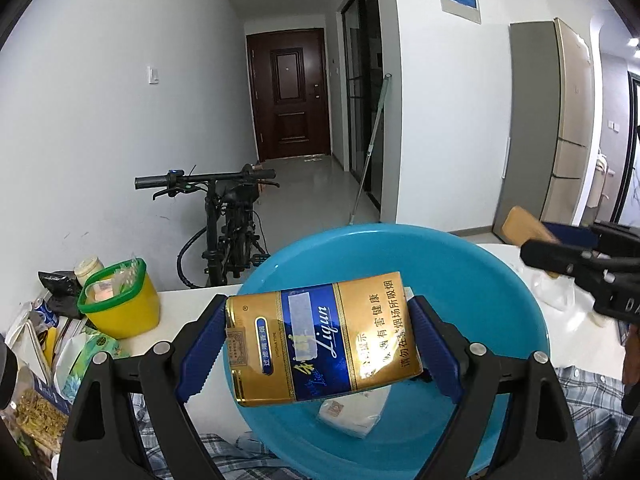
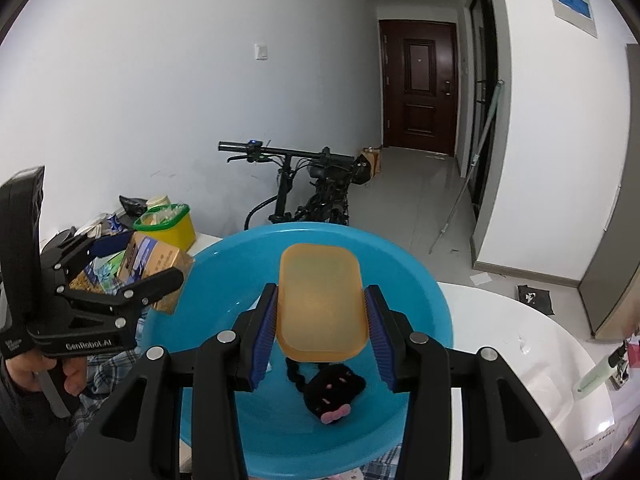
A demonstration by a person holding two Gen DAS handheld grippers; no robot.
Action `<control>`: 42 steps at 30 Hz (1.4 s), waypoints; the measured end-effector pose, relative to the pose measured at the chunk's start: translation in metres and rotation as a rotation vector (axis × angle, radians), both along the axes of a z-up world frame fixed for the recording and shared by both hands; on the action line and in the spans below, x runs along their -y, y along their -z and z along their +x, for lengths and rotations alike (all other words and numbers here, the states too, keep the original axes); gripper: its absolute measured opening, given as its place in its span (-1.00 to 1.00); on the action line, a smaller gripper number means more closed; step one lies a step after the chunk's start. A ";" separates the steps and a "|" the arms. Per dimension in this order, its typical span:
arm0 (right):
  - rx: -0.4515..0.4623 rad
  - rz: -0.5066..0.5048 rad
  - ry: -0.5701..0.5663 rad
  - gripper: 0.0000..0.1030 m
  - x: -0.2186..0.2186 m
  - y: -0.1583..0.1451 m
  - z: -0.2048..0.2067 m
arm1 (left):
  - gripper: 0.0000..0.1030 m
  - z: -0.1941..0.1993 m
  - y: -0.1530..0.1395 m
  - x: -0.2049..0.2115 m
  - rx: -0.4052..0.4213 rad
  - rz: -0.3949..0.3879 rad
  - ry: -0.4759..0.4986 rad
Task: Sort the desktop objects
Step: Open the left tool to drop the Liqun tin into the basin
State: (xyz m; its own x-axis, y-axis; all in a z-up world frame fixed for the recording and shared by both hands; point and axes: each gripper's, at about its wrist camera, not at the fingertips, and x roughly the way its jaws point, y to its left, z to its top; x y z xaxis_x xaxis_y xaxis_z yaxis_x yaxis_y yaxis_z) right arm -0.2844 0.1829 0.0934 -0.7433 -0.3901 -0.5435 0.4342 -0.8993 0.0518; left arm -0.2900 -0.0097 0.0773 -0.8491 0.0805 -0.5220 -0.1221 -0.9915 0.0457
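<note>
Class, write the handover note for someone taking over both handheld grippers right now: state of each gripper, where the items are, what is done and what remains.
Left gripper: shut on the gold-and-blue cigarette pack, held over the round blue plastic basin.
Right gripper: shut on the translucent orange plastic lid, also held above the basin.
Done: a black plush toy with pink bow and a small white packet lie inside the basin.
Left: neither held item is released yet; both probably go into the basin. The yellow tub with green rim and snack packets sit at the table's left, still unsorted.
</note>
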 end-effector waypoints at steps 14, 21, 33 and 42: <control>-0.021 0.020 0.009 -0.19 0.008 0.000 0.002 | 0.75 -0.002 0.008 -0.008 0.046 0.003 0.035; -0.028 0.034 0.006 -0.19 0.012 -0.003 0.005 | 0.75 0.003 0.003 -0.010 0.029 0.010 0.036; -0.046 0.045 0.013 -0.18 0.014 -0.005 0.008 | 0.75 0.003 0.000 -0.009 0.024 0.014 0.023; -0.057 0.052 0.018 -0.18 0.014 -0.008 0.011 | 1.00 0.005 -0.004 -0.005 0.022 0.053 0.026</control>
